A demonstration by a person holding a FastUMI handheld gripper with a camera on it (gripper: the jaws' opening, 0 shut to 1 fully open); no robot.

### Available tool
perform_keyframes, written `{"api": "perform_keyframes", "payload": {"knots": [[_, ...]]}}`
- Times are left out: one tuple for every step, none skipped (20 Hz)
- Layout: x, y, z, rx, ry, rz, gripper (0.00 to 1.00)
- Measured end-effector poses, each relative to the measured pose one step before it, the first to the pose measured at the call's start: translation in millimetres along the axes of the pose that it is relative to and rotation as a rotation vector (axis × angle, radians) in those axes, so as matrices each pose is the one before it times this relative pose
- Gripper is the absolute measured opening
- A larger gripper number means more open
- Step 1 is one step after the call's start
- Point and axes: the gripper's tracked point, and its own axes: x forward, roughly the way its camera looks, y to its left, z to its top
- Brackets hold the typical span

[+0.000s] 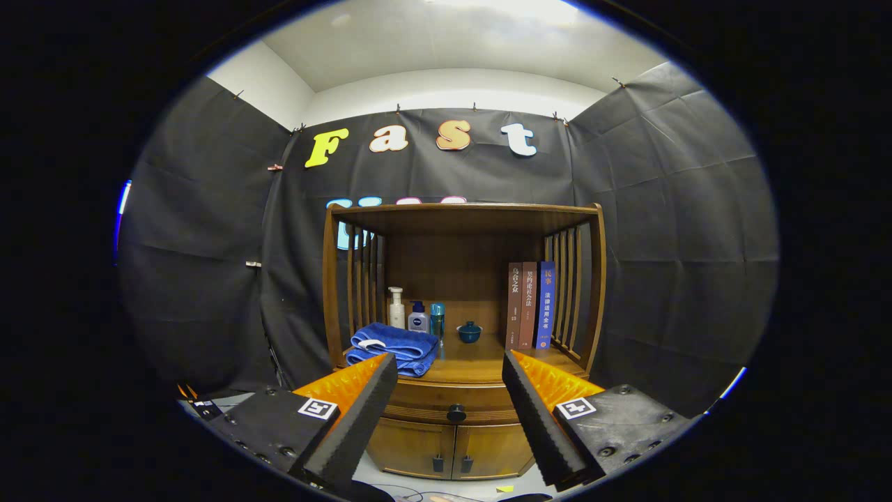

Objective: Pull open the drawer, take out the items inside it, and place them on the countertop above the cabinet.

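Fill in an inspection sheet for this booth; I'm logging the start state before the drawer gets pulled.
Surface: wooden countertop partly taken up, bare wood in the middle and front.
Job's things: drawer shut, its round black knob beyond the fingers; contents hidden.
Clutter: folded blue towel on the counter's left; three bottles behind it; small lidded teal pot mid-counter; three upright books on the right.
Grippers: claw open, holding nothing, short of the cabinet, fingers either side of the knob.
Cables: thin cable on the floor below the cabinet doors.
Surroundings: black cloth wall all round the cabinet.
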Motion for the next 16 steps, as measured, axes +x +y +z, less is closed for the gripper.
{"api": "perform_keyframes", "payload": {"knots": [[0.46, -0.46, -0.07, 0.00148, 0.00083, 0.0017, 0.98], [1.24, 0.74, -0.9, 0.00087, 0.00301, 0.00212, 0.98], [2.12, 0.18, -0.98, -0.00162, 0.00385, 0.00102, 0.98], [2.14, 0.78, -2.55, -0.00176, 0.00784, 0.00513, 0.98], [1.95, -0.38, -2.95, -0.00035, 0.01033, 0.00206, 0.98], [3.93, -0.37, -2.75, 0.00148, 0.00967, -0.00113, 0.98], [3.15, 0.31, -3.01, 0.00481, 0.00801, 0.00166, 0.98], [3.19, 0.97, -2.95, 0.00463, 0.00802, 0.00193, 0.99], [4.66, 0.56, -3.5, 0.00335, 0.00815, 0.00118, 0.99], [4.82, 0.27, -5.46, 0.0023, 0.01033, 0.00106, 0.98], [4.72, 0.09, -5.74, 0.00116, 0.01217, 0.00034, 0.98], [7.32, -0.85, -6.95, 0.00071, 0.01402, -0.00135, 0.99], [8.01, -1.25, -7.39, 0.00207, 0.01649, -0.00204, 0.98], [8.22, -0.2, -8.72, 0.006, 0.01905, 0.00185, 0.98], [8.06, 0.3, -7.83, 0.01204, 0.01385, 0.00468, 0.98], [9.97, -1.78, -8.89, 0.01044, 0.01477, -0.00393, 0.98]]}}
